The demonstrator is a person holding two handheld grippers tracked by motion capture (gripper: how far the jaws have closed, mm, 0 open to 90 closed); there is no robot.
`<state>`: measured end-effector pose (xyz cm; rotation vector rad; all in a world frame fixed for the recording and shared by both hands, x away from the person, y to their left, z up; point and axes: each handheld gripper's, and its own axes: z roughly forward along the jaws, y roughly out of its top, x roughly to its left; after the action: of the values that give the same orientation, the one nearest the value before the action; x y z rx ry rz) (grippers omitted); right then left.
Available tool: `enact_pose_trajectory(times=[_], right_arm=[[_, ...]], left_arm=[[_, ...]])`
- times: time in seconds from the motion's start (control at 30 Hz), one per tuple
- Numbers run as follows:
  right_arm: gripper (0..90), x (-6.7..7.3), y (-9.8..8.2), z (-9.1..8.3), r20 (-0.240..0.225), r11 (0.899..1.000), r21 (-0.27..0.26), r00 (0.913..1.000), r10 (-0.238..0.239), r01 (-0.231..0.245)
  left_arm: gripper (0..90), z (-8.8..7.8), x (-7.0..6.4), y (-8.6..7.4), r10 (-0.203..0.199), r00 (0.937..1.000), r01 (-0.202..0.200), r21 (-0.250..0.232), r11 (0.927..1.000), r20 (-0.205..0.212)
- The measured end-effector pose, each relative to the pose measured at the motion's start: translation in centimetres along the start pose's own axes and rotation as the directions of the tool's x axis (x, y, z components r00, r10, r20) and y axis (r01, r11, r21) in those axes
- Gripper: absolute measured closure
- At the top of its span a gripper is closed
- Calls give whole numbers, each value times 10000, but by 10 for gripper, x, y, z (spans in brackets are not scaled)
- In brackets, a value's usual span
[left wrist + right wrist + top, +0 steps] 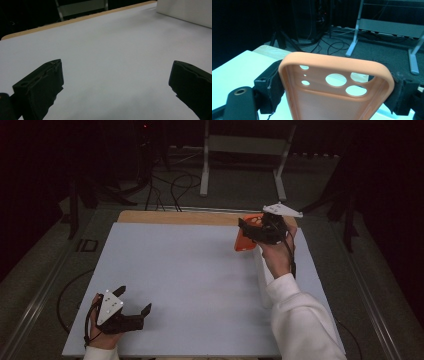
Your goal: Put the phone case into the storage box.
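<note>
Two grippers worked over a pale board [190, 285] in the high view. The left gripper [134, 301] lay low near the board's near left corner, its jaws spread wide with nothing between them, a grey plate on top. The right gripper [248, 231] was raised at the far right, clamped on an orange phone case [245, 240]; its body and the hand [276, 252] covered much of the case, so only the left part showed. A white sleeve [300, 320] ran out of the bottom edge. A white block [262, 277] stood just beside that forearm, half hidden by it. Beyond the board the room was dark; a metal stand [240, 155] and floor cables [172, 185] were hard to make out.

Seen from the left gripper view, both black jaws rose from the bottom corners, far apart, their pads rough and chipped at the edges. Between them lay smooth matte board, with a wooden rim [75, 21] along its far edge. The block [187, 11] was cut off at the top right.

From the right gripper view, the case [337, 85] stood upright between the jaws, gripped by its two long sides, its lower end cut off. It was soft-looking, matte, with rounded corners, a raised lip and round camera cutouts of several sizes. Foam-like pads [273, 87] pressed its sides. Behind it, stand legs [354, 37] and cables [332, 45] sat in shadow.
</note>
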<state>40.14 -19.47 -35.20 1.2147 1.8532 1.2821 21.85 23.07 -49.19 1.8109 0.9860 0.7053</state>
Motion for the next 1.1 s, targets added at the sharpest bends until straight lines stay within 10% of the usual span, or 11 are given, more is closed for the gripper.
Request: enact_pose_trajectory(times=[1.1], right_arm=[[168, -38, 2, -6, 1174, 9997, 26, 9928, 252, -257]], left_arm=[[5, 0, 0, 0, -21, 10000, 21, 9, 10000, 3]])
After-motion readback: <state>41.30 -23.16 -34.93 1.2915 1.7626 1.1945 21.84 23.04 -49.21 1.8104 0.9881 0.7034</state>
